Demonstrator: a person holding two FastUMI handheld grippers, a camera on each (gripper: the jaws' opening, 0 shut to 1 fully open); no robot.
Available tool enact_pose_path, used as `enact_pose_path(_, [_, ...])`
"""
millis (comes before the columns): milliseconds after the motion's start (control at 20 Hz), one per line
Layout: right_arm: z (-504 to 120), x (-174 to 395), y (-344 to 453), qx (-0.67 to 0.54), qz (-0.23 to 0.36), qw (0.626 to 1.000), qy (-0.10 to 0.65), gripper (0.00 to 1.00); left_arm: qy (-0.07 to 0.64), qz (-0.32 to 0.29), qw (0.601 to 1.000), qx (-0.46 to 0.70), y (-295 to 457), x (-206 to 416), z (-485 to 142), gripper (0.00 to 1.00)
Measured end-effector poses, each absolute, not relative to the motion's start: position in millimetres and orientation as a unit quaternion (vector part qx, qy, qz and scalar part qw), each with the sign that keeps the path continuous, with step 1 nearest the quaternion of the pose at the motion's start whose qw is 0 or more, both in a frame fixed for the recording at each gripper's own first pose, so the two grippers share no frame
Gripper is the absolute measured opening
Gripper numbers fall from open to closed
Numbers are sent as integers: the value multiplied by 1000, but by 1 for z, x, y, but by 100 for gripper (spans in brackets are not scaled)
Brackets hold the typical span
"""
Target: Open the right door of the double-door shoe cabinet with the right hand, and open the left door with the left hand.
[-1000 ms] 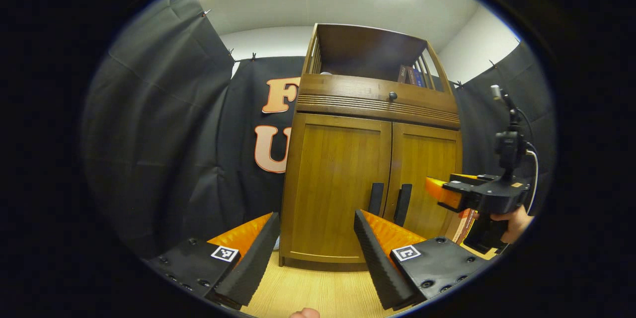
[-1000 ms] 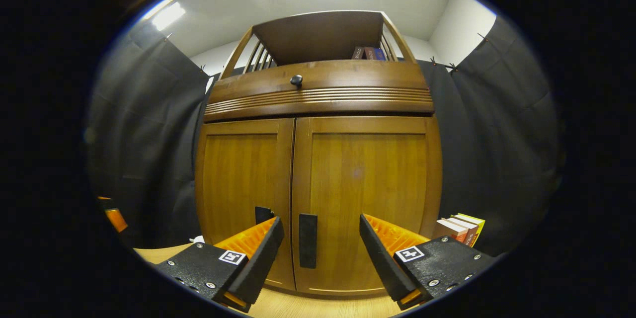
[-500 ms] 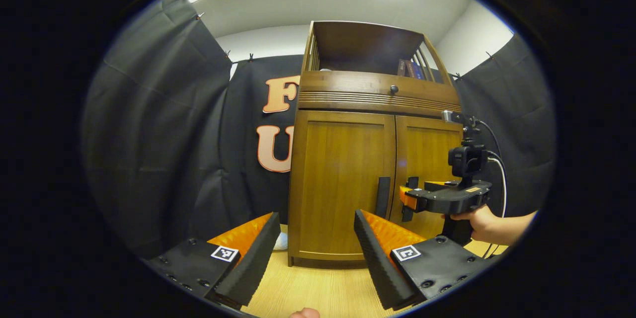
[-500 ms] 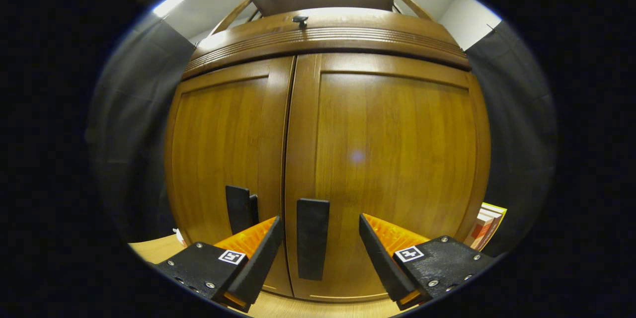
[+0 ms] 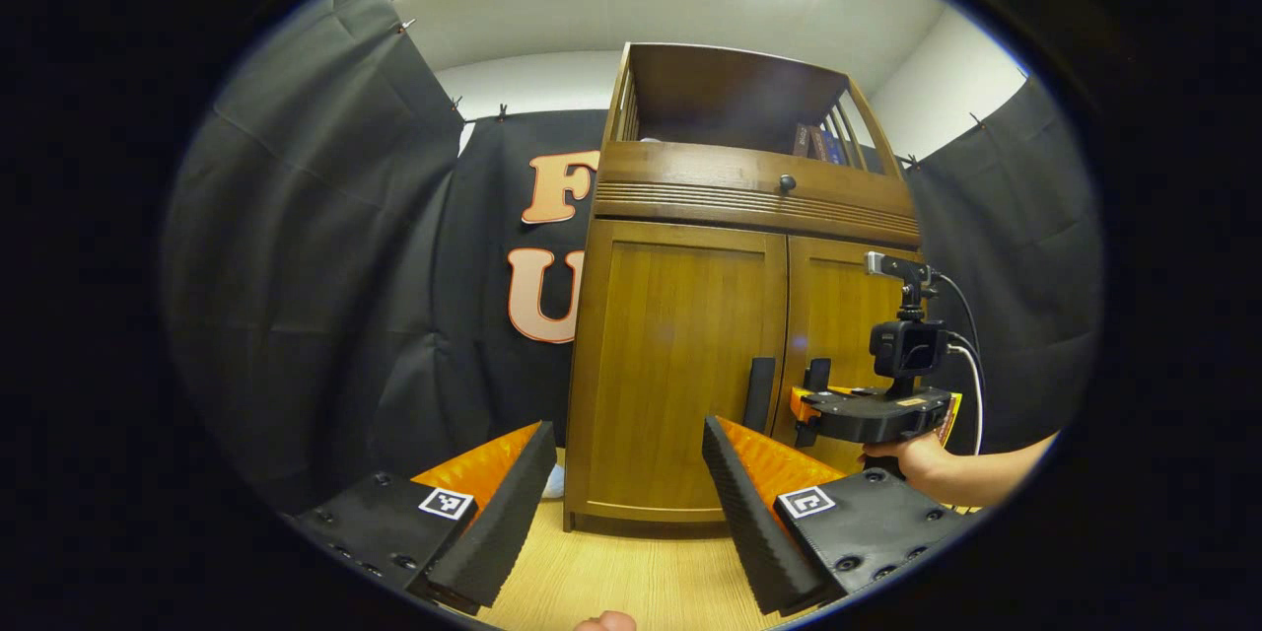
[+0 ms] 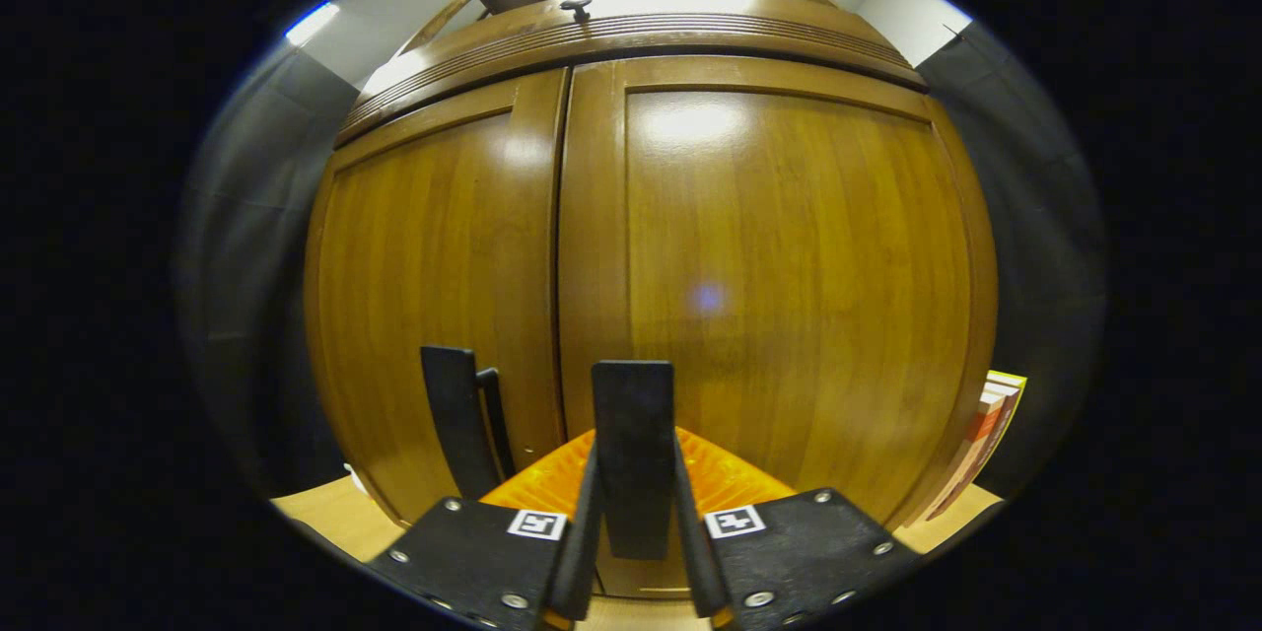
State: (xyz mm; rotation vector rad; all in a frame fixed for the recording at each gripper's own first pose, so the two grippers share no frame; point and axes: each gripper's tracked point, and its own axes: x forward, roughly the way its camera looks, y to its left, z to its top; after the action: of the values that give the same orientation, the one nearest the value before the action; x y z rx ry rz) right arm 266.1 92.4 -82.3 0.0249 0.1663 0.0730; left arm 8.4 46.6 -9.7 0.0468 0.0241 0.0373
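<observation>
A tall brown wooden double-door shoe cabinet [image 5: 730, 355] stands on a pale wood floor [image 5: 631, 582] inside a booth hung with black cloth. Both doors sit flush and closed.

In the right gripper view, the right tongs [image 6: 636, 523] are clenched on the flat black vertical handle of the right door [image 6: 631, 444], one finger pressing each side of it at 6 o'clock. The grip sits low on the bar, probably so a backward pull swings the right door [image 6: 789, 296] out on its outer hinge. The left door's black handle [image 6: 455, 419] stands free at 8 o'clock, just beside the centre seam.

In the left gripper view, the left tongs [image 5: 626, 503] hang spread wide and released, well short of the cabinet, aimed roughly at the left door [image 5: 675, 375]; they appear to be waiting their turn. At 3 o'clock a person's hand [image 5: 922, 458] holds the right tongs against the handle.
</observation>
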Motion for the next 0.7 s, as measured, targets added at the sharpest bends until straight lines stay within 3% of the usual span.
enact_pose_path(100, [-85, 267, 93, 16, 42, 995, 87, 29, 6, 17, 999, 27, 46, 7, -5, 96])
enact_pose_path(150, [-87, 266, 93, 13, 44, 995, 90, 31, 3, 13, 999, 31, 44, 7, -3, 100])
enact_pose_path(200, [-88, 266, 93, 13, 43, 995, 91, 30, 3, 9, 999, 37, 42, 7, -2, 93])
enact_pose_path(350, [-91, 260, 92, 11, 29, 995, 94, 29, 7, 10, 999, 46, 45, 5, -5, 97])
enact_pose_path(400, [-93, 255, 90, 3, 23, 995, 94, 29, 8, 9, 999, 43, 43, 4, -4, 92])
enact_pose_path(450, [-93, 252, 88, -8, 19, 996, 89, 25, 9, 12, 999, 43, 42, 1, -5, 93])
enact_pose_path(550, [-92, 238, 86, -25, 20, 996, 87, 29, 8, 20, 999, 43, 43, -3, -5, 100])
enact_pose_path(700, [-87, 216, 82, -7, 36, 995, 95, 25, -2, 26, 999, 44, 42, -10, 1, 96])
